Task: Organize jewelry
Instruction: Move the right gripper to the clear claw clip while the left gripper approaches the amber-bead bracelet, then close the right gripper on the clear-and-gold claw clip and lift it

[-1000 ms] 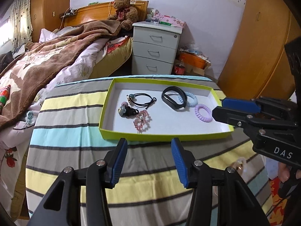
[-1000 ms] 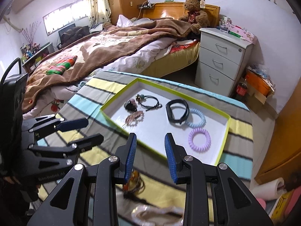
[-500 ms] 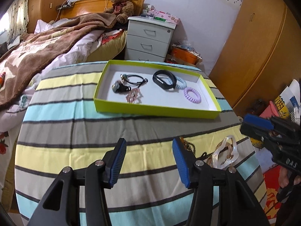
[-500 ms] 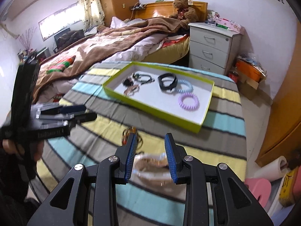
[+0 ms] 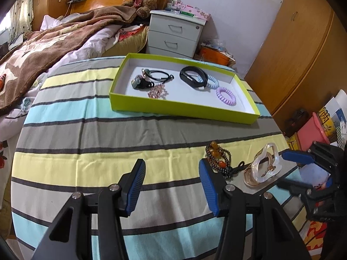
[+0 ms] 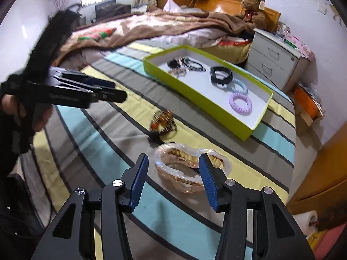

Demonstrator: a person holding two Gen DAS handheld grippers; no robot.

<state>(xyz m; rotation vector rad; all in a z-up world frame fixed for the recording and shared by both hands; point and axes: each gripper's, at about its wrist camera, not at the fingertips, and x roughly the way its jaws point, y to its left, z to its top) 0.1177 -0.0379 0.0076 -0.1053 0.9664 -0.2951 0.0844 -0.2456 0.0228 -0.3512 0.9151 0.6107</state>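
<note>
The lime-green shallow cardboard tray [image 5: 173, 106] already holds several bands and hair ties. A dark beaded bracelet [image 6: 162, 123] and a clear amber-tinted bangle [image 6: 190, 169] lie outside on the striped cloth. Both the left gripper [image 5: 171, 179] and the right gripper [image 6: 173, 177] gape empty.

The surface [image 5: 86, 143] wears a cloth striped grey, pale yellow and sky blue with thin dark lines. The tray [image 5: 184, 108] is lime green outside, white inside, holding a black band [image 5: 193, 78], a pale blue coil [image 5: 212, 83] and a lilac coil [image 5: 226, 93]. Amber-and-dark beads [image 6: 162, 122] lie beside a clear, gold-tinted bangle [image 6: 190, 169].
</note>
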